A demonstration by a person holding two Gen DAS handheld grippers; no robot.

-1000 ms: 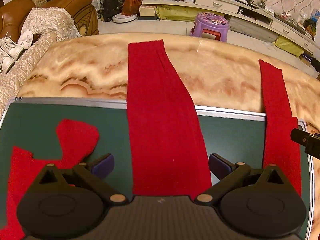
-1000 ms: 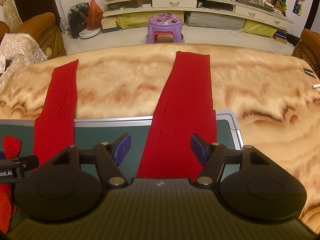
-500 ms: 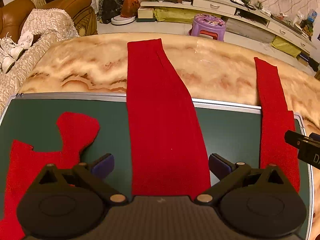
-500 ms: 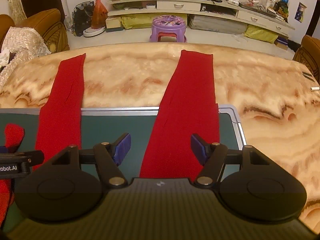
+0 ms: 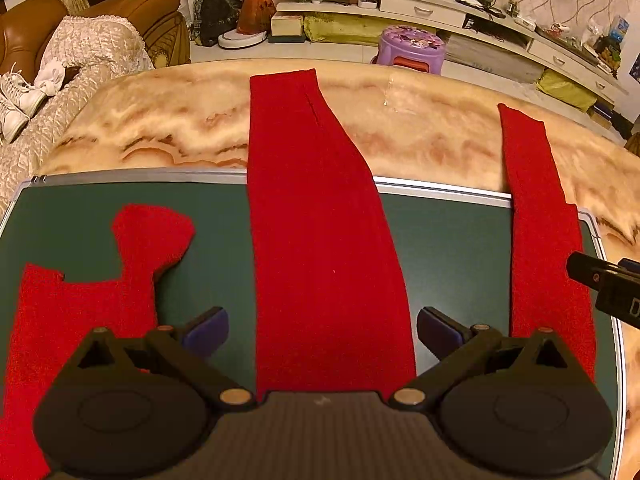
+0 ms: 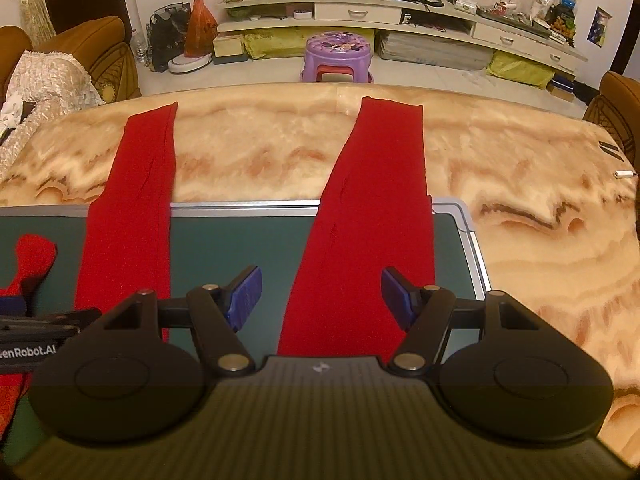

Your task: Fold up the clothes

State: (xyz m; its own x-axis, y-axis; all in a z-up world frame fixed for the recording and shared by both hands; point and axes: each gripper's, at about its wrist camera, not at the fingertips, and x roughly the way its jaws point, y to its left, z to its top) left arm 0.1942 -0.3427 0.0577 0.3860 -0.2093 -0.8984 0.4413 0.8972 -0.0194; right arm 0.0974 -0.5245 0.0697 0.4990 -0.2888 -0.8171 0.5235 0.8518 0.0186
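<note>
Red garment [image 5: 324, 248] lies flat on the surface [image 5: 420, 136], partly on the green mat [image 5: 452, 240], partly on bare marble. It looks like trousers or leggings: two long legs run toward 12 o'clock, and the body end is hidden under both cameras. In the left wrist view the left leg fills the centre, the right leg [image 5: 540, 220] sits at 3 o'clock, and an odd-shaped flap [image 5: 80, 300] lies at 8 o'clock; whether the flap belongs to the same garment I can't tell. Left gripper [image 5: 322, 330] has its jaws spread wide, straddling the leg with both pads clear of the cloth, nothing held. Right gripper [image 6: 322, 292] is the same: wide apart over the right leg [image 6: 372, 220], pads off the fabric, empty. My read on handling: a light, soft, fuzzy knit with no stiffness, so it will drape and sag from any pinch point, and it probably drags rather than slides on the mat. The flat middle gives the pads nothing to bite, so take each leg at a side edge, or at the far hem at 12 o'clock, one gripper per leg, and lift evenly so the legs don't twist.
</note>
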